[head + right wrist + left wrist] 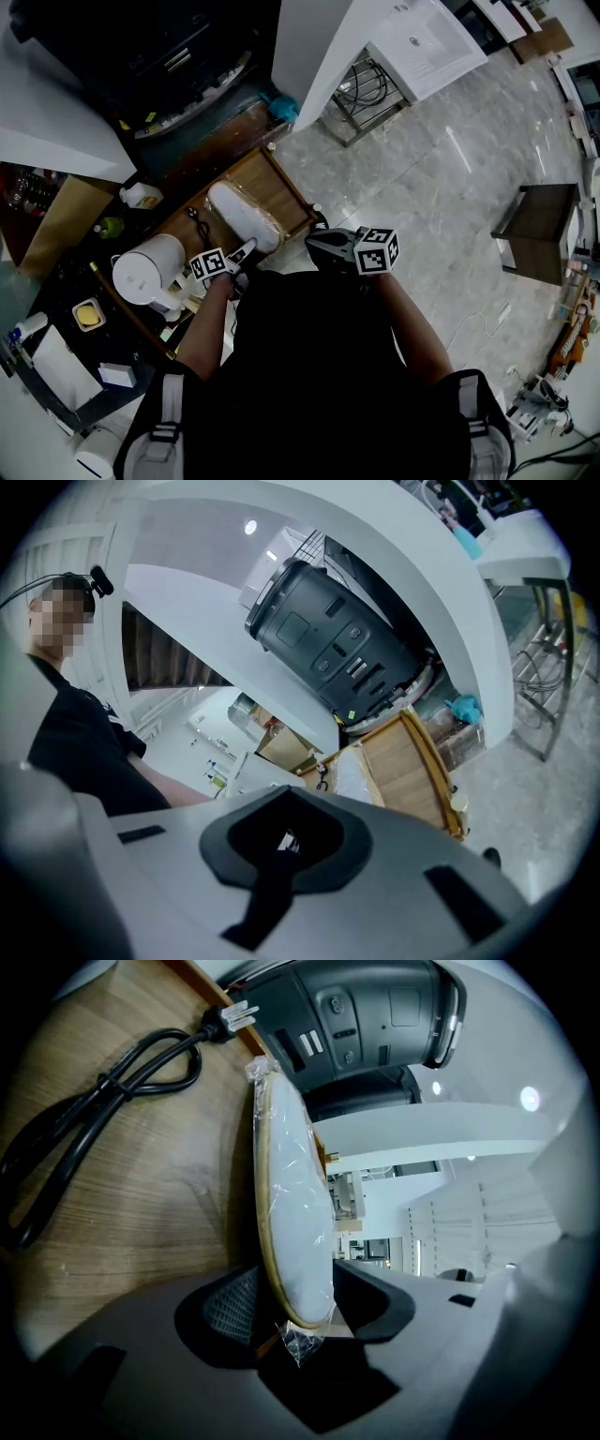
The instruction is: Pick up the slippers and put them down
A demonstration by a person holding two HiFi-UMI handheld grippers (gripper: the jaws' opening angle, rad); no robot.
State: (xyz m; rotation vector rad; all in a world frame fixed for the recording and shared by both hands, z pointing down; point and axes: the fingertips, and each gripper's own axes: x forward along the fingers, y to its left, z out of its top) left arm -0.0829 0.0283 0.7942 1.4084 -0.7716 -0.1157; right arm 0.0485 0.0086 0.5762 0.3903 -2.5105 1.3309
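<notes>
Straddling the near tip of the white slipper in clear plastic wrap, the left gripper has its jaws spread, with a dark gap beside the ribbed pad (only its own view shows this). The head view places the slipper mid-frame on the rimmed wooden tray, and the left gripper view adds a black power cord at upper left. The right gripper is clenched on nothing.

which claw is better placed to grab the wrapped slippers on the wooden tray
Left. The left claw straddles the wrapped slippers, jaws apart on either side. The right claw is shut, off the edge of the wooden tray, with nothing between its jaws.
</notes>
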